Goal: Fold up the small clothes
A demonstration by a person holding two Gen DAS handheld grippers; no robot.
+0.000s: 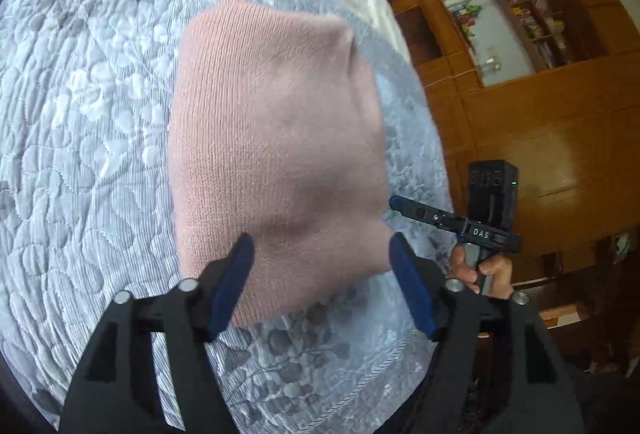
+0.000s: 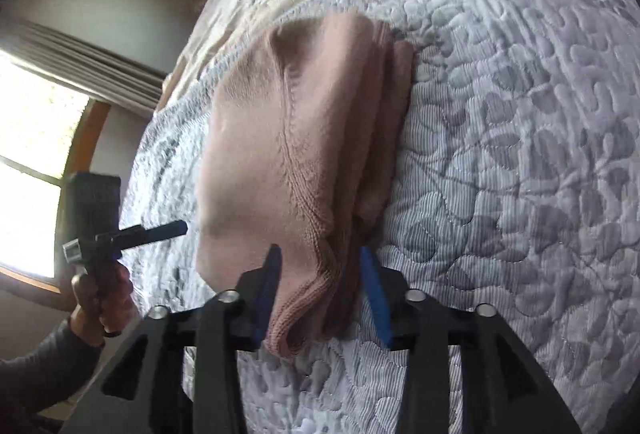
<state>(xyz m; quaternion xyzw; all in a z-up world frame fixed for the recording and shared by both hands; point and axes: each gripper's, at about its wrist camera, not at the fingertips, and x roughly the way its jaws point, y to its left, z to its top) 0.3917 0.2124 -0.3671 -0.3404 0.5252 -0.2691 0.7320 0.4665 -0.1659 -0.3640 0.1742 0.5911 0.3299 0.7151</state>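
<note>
The pink knitted garment [image 1: 276, 138] lies folded on the grey quilted bedspread [image 1: 88, 122] of the bed, and the step in hand looks like finishing or tidying that fold. To do it well, the right hand-held gripper [image 2: 320, 294] should take the whole stack of layers at the near edge and not only the top one, since several folded edges show side by side there and a shallow bite would let the lower layers slip apart. Any lift should be low and even, with the left hand-held gripper [image 1: 320, 282] steadying the near end so the bundle does not unroll.

The right hand-held gripper stands with its blue pads [image 2: 270, 294] part open, set either side of the ribbed hem, which pokes between them; whether they press on it cannot be told. The left hand-held gripper is wide open, its pads [image 1: 234, 282] spread either side of the near end of the garment; from this angle I cannot tell whether they touch it.

The garment is a soft, fine-ribbed knit in dusty pink. From the left wrist view it shows a smooth, rounded top face. From the right wrist view a raised seam runs down it, and on its right side the stacked layers lie stepped, with a thicker ribbed band at the near corner. It is thick and springy, so it will likely puff open unless pressed flat.
</note>
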